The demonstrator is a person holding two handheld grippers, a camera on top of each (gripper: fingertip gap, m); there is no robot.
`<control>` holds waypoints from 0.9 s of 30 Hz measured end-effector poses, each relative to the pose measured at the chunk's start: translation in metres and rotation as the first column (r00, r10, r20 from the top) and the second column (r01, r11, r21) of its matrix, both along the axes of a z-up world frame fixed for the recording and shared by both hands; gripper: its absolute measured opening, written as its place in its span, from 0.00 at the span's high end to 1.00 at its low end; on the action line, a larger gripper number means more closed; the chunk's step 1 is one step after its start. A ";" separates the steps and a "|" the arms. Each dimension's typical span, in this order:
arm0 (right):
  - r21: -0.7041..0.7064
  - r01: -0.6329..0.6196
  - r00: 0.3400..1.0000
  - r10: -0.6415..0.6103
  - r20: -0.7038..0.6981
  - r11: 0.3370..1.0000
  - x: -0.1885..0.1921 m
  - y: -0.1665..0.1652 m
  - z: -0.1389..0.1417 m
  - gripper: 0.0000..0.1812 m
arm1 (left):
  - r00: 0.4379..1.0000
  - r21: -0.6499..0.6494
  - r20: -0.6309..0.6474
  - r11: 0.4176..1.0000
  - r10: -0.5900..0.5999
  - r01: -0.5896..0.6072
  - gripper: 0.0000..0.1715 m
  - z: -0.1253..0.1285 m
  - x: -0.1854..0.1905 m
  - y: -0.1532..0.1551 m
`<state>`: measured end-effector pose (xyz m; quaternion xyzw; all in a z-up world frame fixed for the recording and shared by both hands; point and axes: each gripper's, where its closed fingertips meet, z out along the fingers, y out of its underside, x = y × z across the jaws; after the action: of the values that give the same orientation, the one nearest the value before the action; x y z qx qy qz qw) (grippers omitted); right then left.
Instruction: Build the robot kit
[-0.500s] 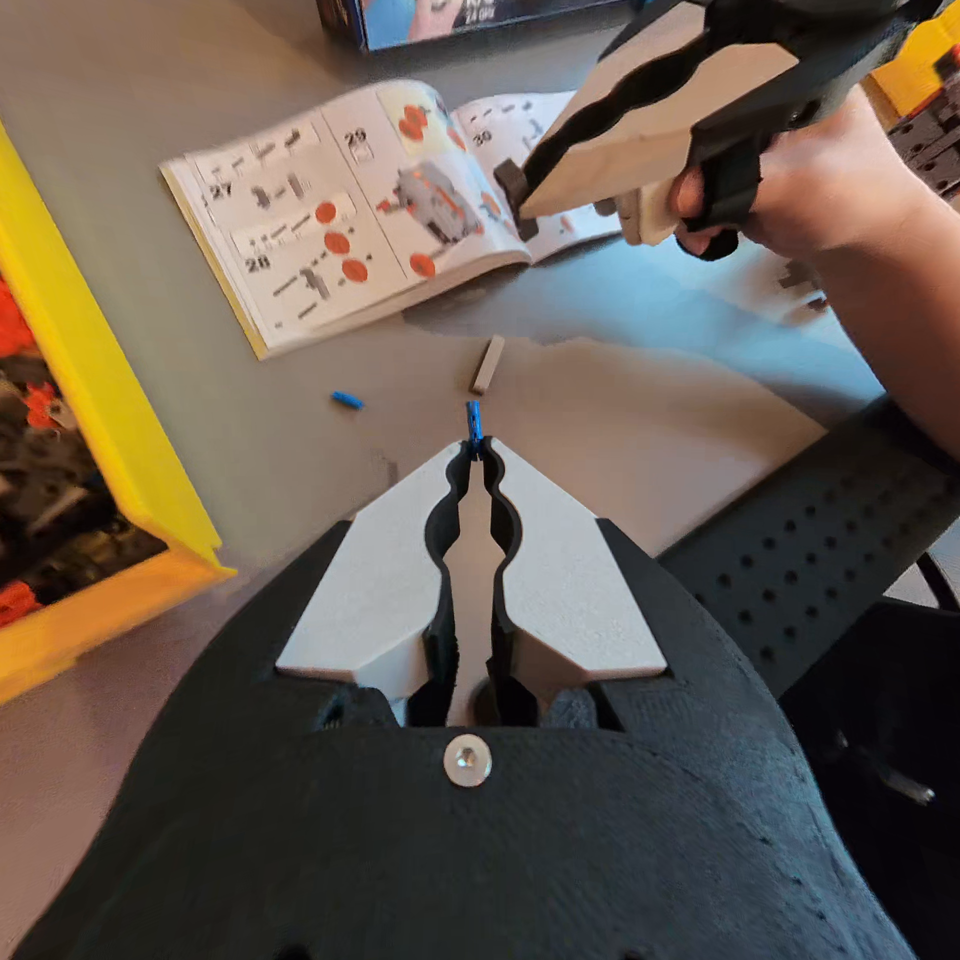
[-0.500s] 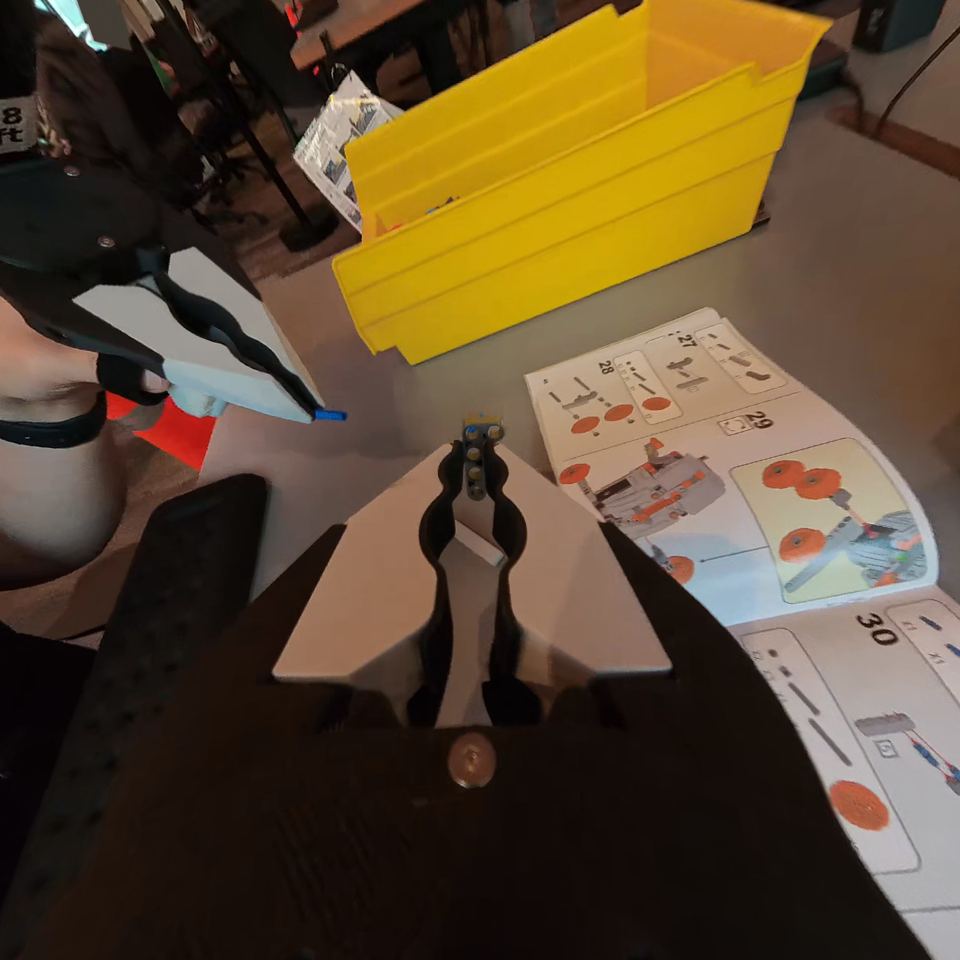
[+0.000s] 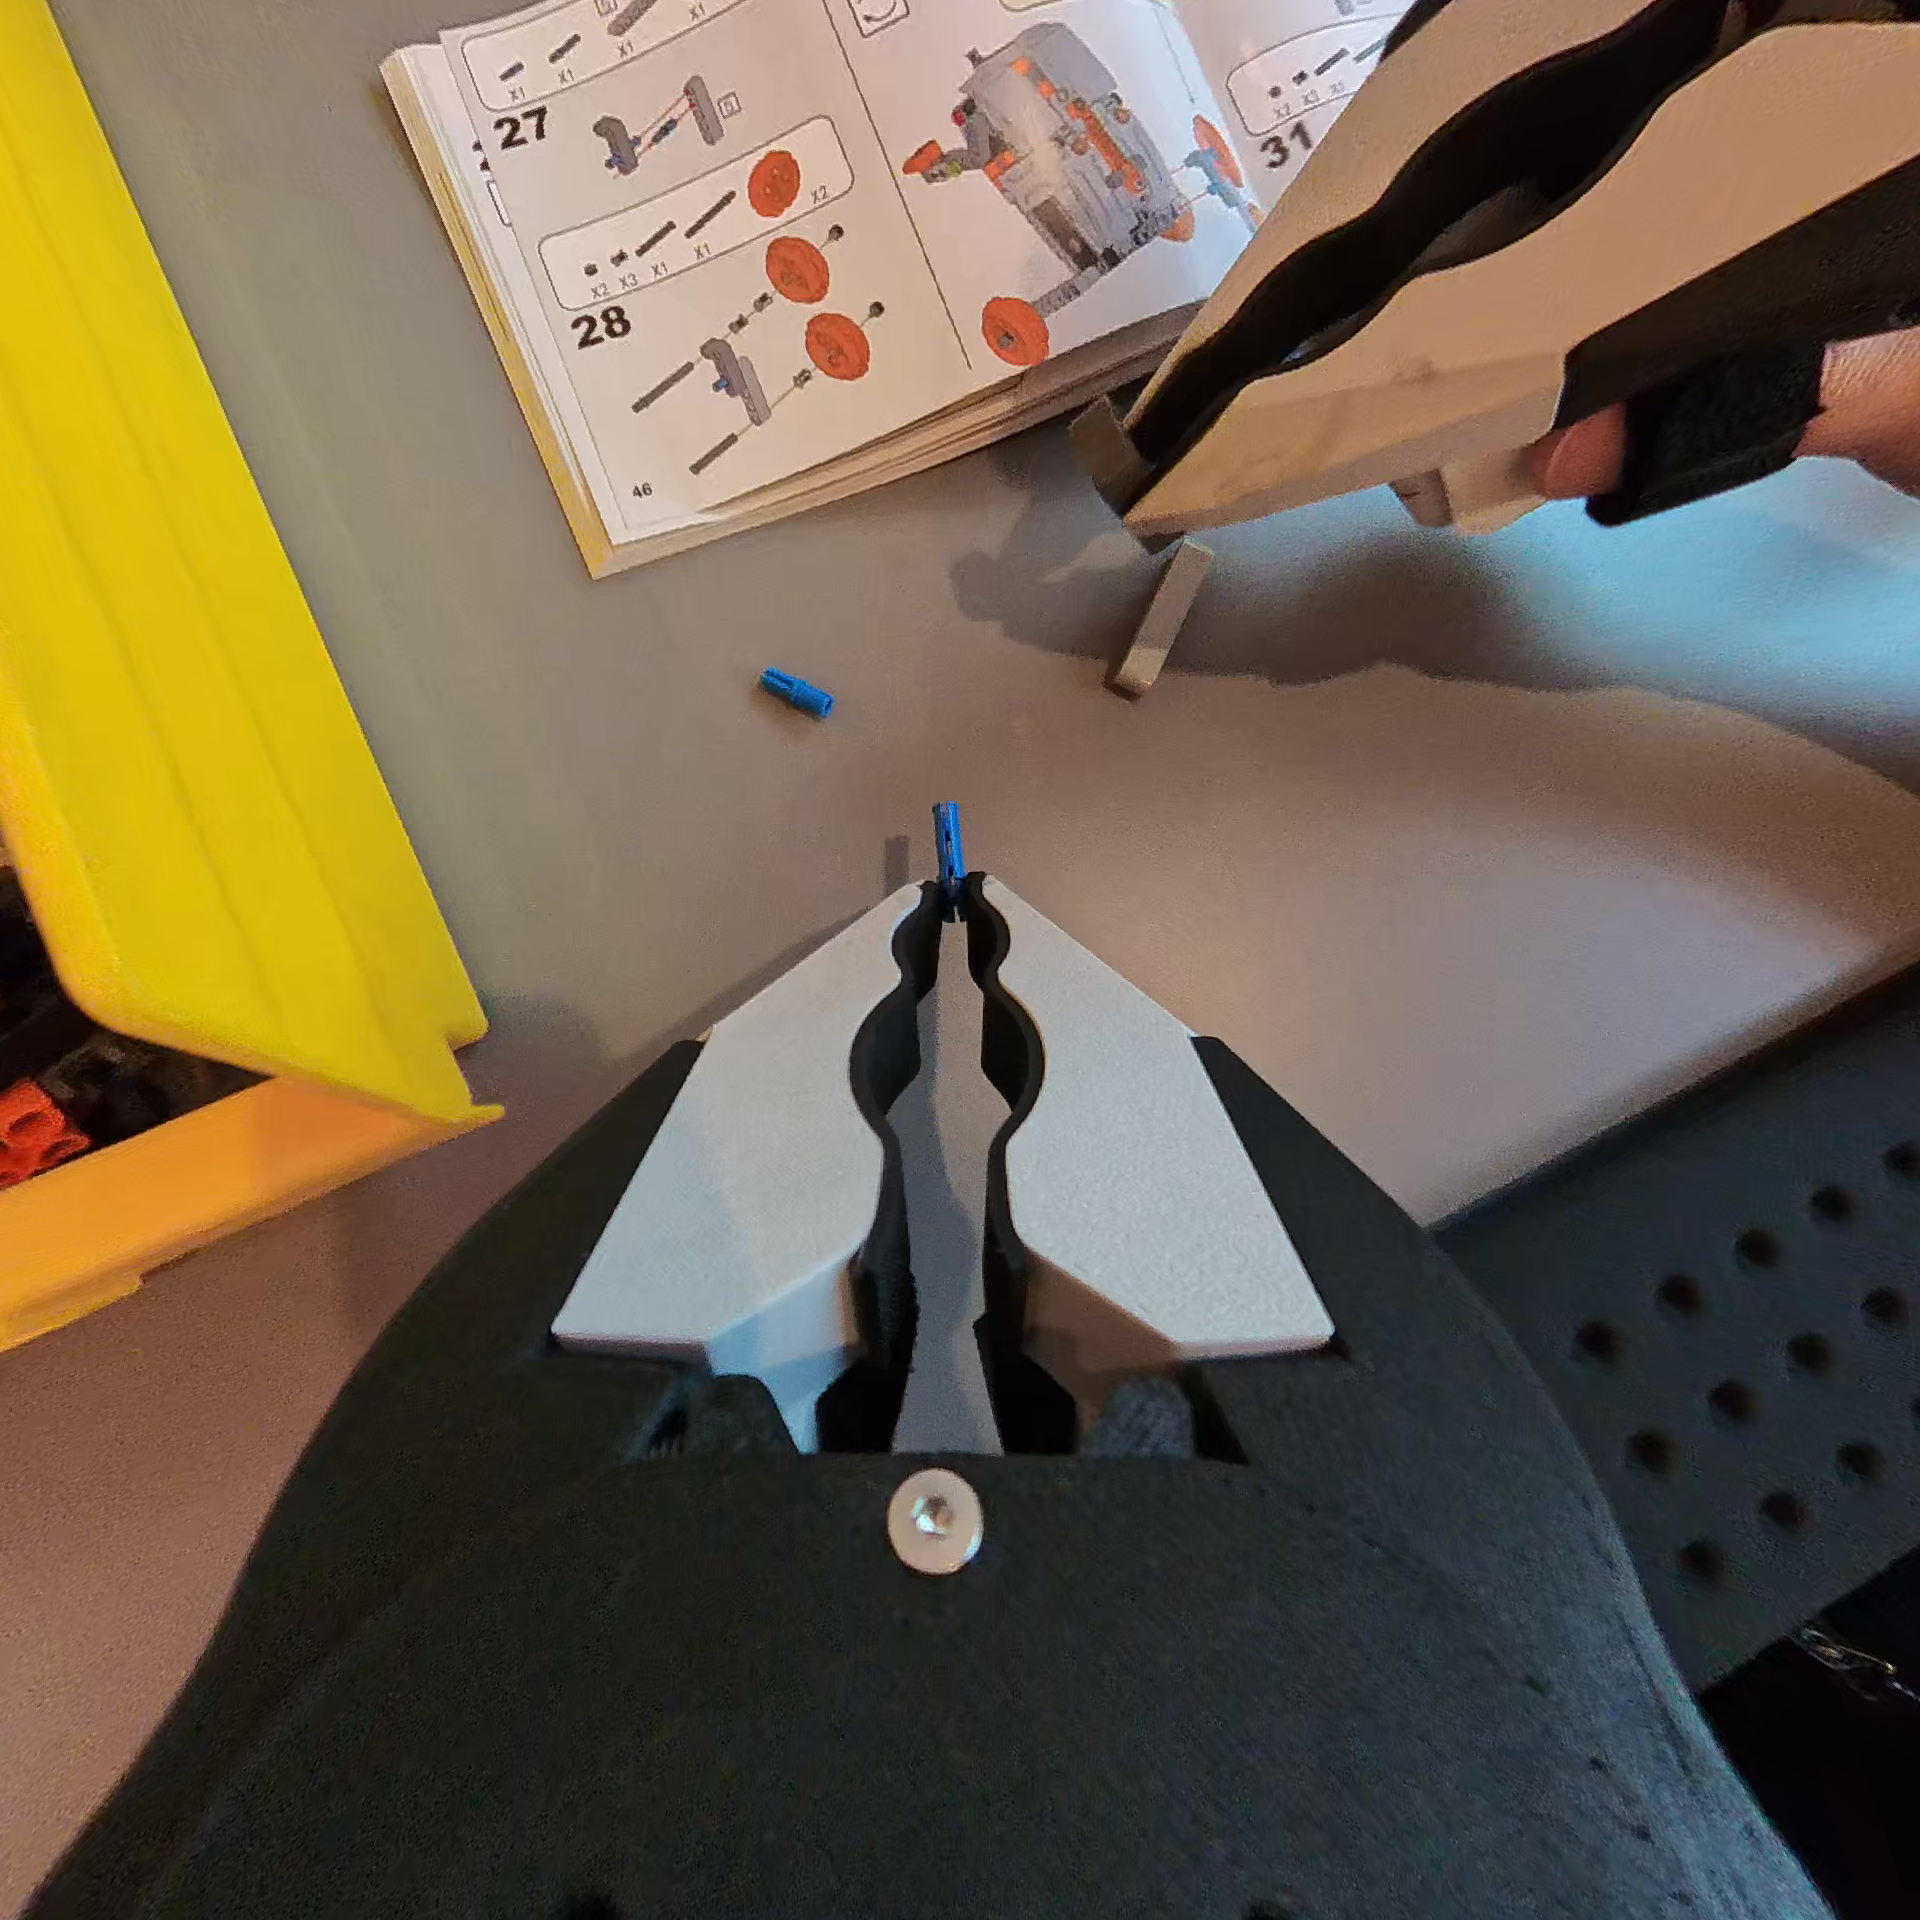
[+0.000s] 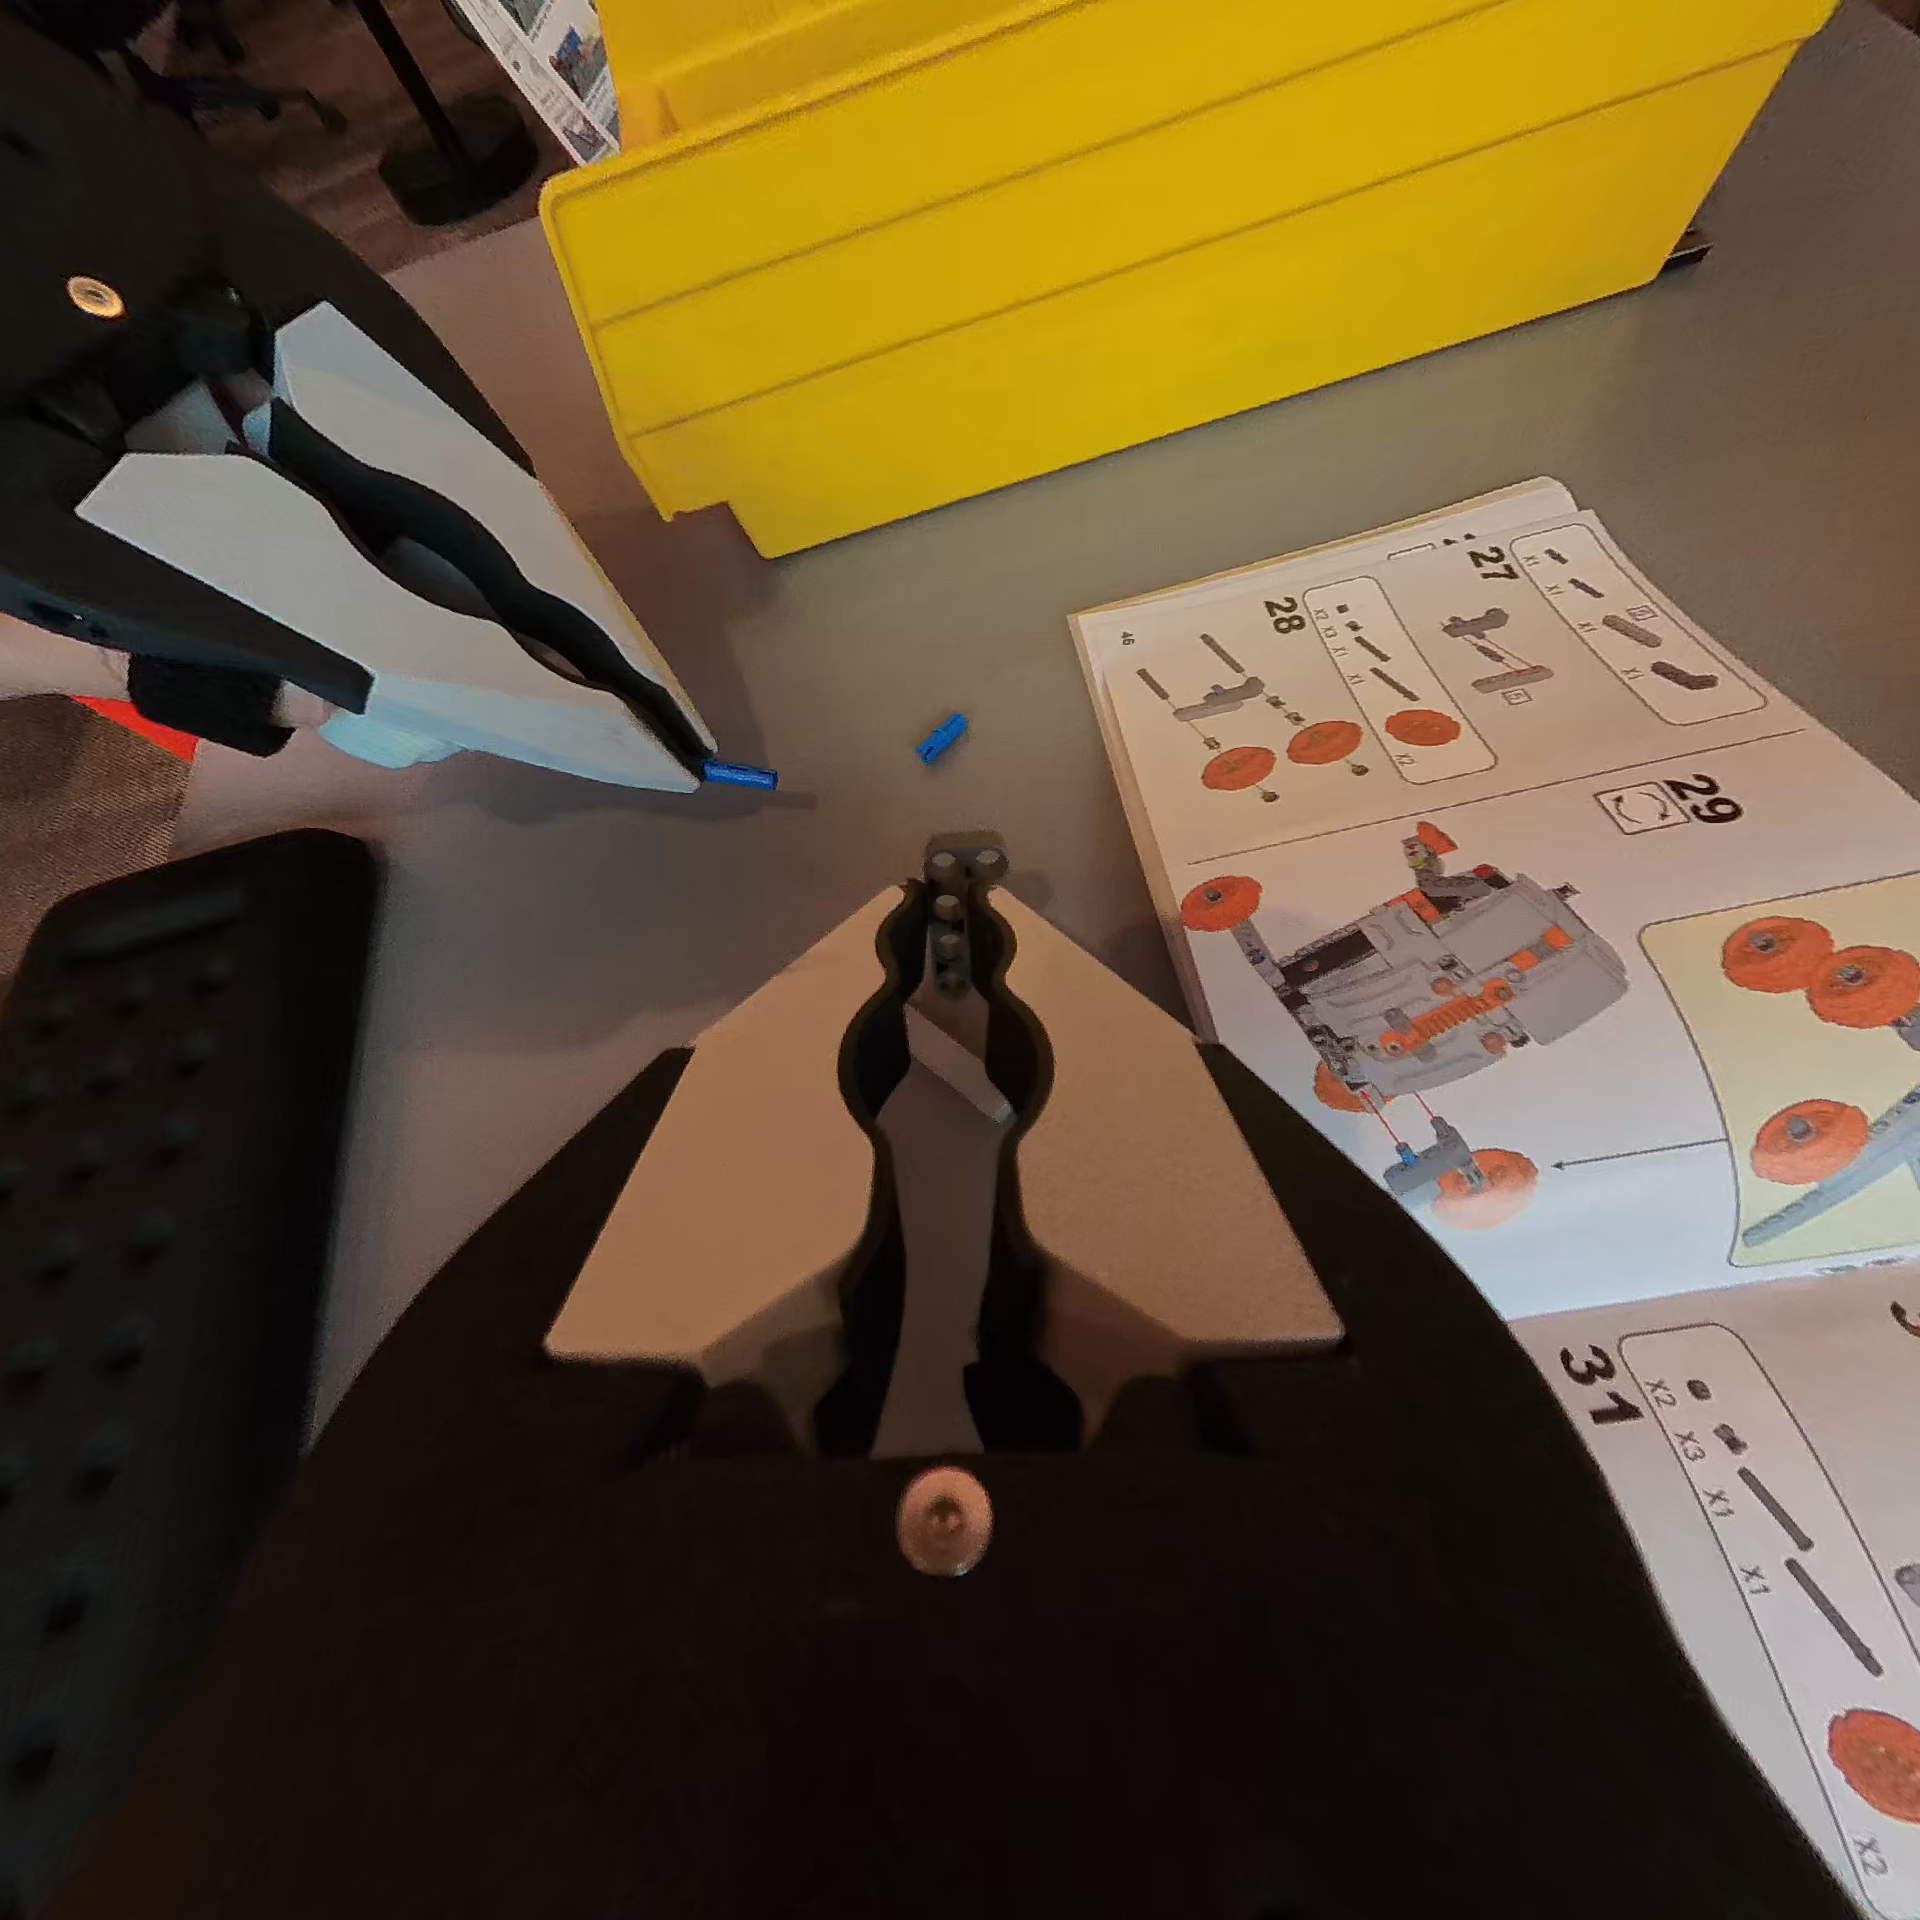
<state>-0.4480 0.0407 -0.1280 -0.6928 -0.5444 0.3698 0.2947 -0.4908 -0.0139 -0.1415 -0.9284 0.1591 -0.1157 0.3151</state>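
Where bin edge cuts it off, yellow bin (image 3: 208, 675) part-hidden; left gripper (image 3: 948, 894) pinching blue pin (image 3: 945, 836), right gripper (image 4: 951, 894) pinching grey holed beam (image 4: 951, 914); loose blue pin (image 4: 941, 738), grey bar (image 3: 1158, 623), instruction booklet (image 4: 1455, 831) nearby.

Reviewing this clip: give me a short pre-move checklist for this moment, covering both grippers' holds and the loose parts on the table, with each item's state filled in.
1. Left gripper shut on the small blue plastic pin, pin sticking out past the tips: ok.
2. Right gripper shut on the dark grey holed beam, hole end exposed: ok.
3. Pin lined up with a hole of the beam: not ok; the two stand apart in both views.
4. Spare blue pin lying loose on the grey table, clear of both grippers: ok.
5. Light grey flat bar on the table just under the right gripper's tips; touching or not: cannot tell.
6. Open instruction booklet readable beside the yellow plastic bin: ok.
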 end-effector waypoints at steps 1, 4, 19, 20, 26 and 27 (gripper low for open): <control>0.004 0.003 1.000 -0.003 0.006 1.000 -0.001 0.001 -0.002 0.97 | 1.000 0.000 -0.011 1.000 0.004 -0.004 0.98 -0.001 -0.001 0.001; 0.002 0.015 1.000 -0.015 0.019 1.000 -0.004 0.004 -0.007 0.97 | 0.998 -0.002 -0.062 1.000 0.011 -0.011 0.98 -0.005 -0.005 0.005; 0.017 0.018 0.999 -0.018 0.043 1.000 -0.010 0.007 -0.019 0.97 | 0.726 0.032 -0.686 0.995 -0.051 0.100 0.98 0.001 -0.048 0.021; 0.012 0.019 0.999 -0.019 0.037 1.000 -0.010 0.007 -0.019 0.97 | 0.662 0.015 -0.745 0.991 -0.077 0.132 0.99 0.002 -0.050 0.021; 0.003 0.024 0.999 -0.024 0.033 1.000 -0.007 0.008 -0.020 0.97 | 0.487 -0.051 -0.858 0.972 -0.160 0.229 0.99 0.002 -0.045 0.015; 0.003 0.024 0.999 -0.024 0.033 1.000 -0.007 0.008 -0.020 0.97 | 0.491 -0.052 -0.856 0.972 -0.161 0.229 0.98 0.001 -0.044 0.014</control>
<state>-0.4547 0.0487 -0.1481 -0.7050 -0.5413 0.3538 0.2911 -0.5343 -0.0002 -0.1402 -0.8290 0.4013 0.3264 0.2126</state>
